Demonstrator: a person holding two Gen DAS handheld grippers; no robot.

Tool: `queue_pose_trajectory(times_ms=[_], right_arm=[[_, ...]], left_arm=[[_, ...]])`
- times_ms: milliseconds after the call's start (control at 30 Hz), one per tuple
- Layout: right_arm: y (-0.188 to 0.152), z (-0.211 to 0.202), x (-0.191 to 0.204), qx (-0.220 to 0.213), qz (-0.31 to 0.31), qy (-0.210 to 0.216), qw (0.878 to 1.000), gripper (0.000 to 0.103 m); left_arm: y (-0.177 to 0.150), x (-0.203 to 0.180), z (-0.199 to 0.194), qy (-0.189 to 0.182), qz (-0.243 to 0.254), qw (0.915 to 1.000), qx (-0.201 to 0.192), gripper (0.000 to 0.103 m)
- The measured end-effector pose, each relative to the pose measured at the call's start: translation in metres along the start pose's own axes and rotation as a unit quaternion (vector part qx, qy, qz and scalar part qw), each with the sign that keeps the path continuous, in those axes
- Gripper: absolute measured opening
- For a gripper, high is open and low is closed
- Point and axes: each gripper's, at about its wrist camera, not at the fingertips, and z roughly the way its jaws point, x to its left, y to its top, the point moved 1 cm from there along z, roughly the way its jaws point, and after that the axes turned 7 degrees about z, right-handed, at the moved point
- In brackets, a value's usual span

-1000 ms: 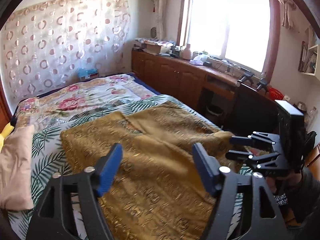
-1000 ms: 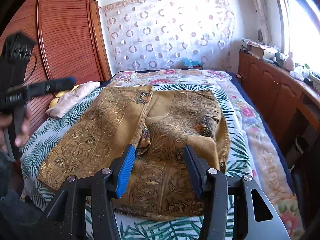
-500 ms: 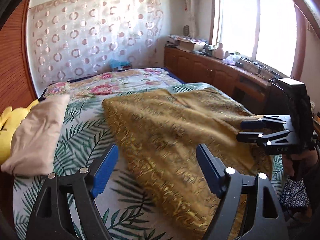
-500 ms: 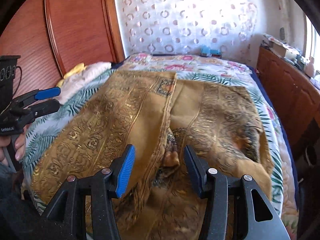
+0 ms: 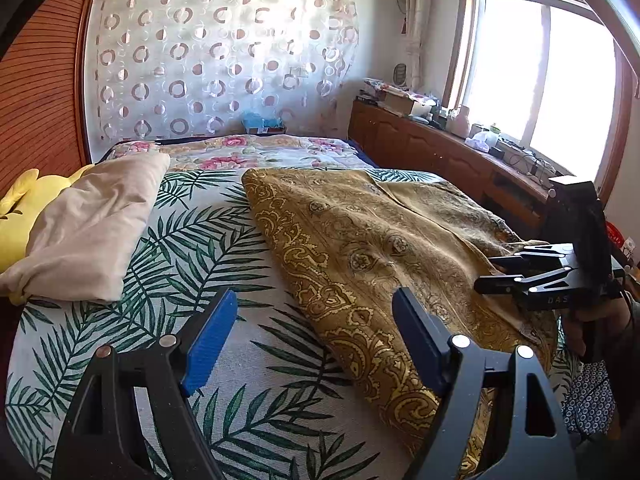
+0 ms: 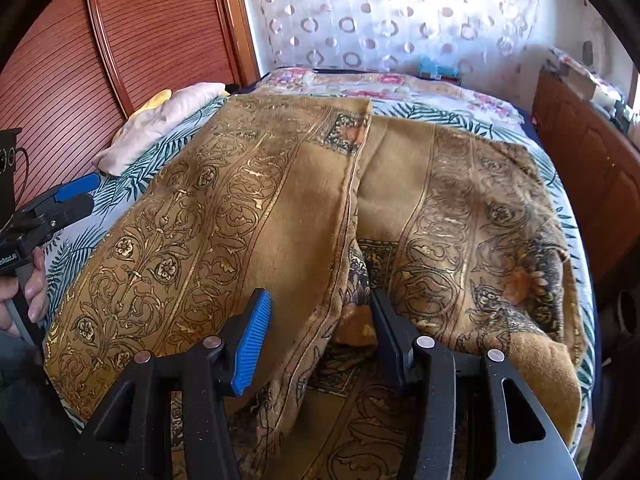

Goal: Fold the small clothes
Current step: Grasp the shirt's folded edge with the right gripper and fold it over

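A golden-brown patterned garment (image 5: 360, 256) lies spread on the palm-leaf bedsheet (image 5: 208, 248). In the right wrist view one panel of the garment (image 6: 240, 216) is folded over the other, and its hem runs down the middle. My left gripper (image 5: 316, 340) is open, low over the sheet, with the garment's left edge under its right finger. My right gripper (image 6: 320, 344) hangs open just above that middle hem, and its pads do not press the cloth. Each gripper shows in the other's view: the right gripper (image 5: 520, 276) and the left gripper (image 6: 56, 208), a hand on each.
A beige pillow (image 5: 92, 224) and a yellow soft thing (image 5: 16, 208) lie at the bed's left side by the wooden wardrobe (image 6: 152, 32). A floral quilt (image 5: 248, 152) covers the far end. A wooden cabinet (image 5: 440, 152) with clutter runs under the window.
My left gripper has swung left and down, from over the garment to the sheet at its left edge. My right gripper has drawn closer to the middle hem. Both jaws kept their width.
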Motion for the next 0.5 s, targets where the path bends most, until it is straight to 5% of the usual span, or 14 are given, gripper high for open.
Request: queue_pose_trajectory(times_ms=[133, 200, 233, 267, 500], right_arm=[[0.007, 0.006, 0.001, 0.000, -0.004, -0.002, 1.000, 0.049], [0.008, 0.008, 0.004, -0.005, -0.010, 0.006, 1.000, 0.032], [0.006, 0.006, 0.006, -0.010, -0.013, 0.012, 1.000, 0.011], [0.005, 0.003, 0.006, -0.014, -0.016, 0.022, 1.000, 0.008], [-0.001, -0.037, 0.002, -0.099, -0.003, -0.001, 0.995, 0.006]], left_arm=[[0.000, -0.003, 0.000, 0.001, 0.008, 1.0000, 0.002, 0.081], [-0.001, -0.003, 0.000, 0.002, 0.008, 1.0000, 0.003, 0.081], [-0.001, -0.003, 0.000, 0.002, 0.008, 1.0000, 0.003, 0.081], [-0.002, -0.003, 0.000, 0.002, 0.009, 1.0000, 0.004, 0.081], [-0.001, -0.006, 0.000, 0.000, 0.013, 0.9999, 0.006, 0.081]])
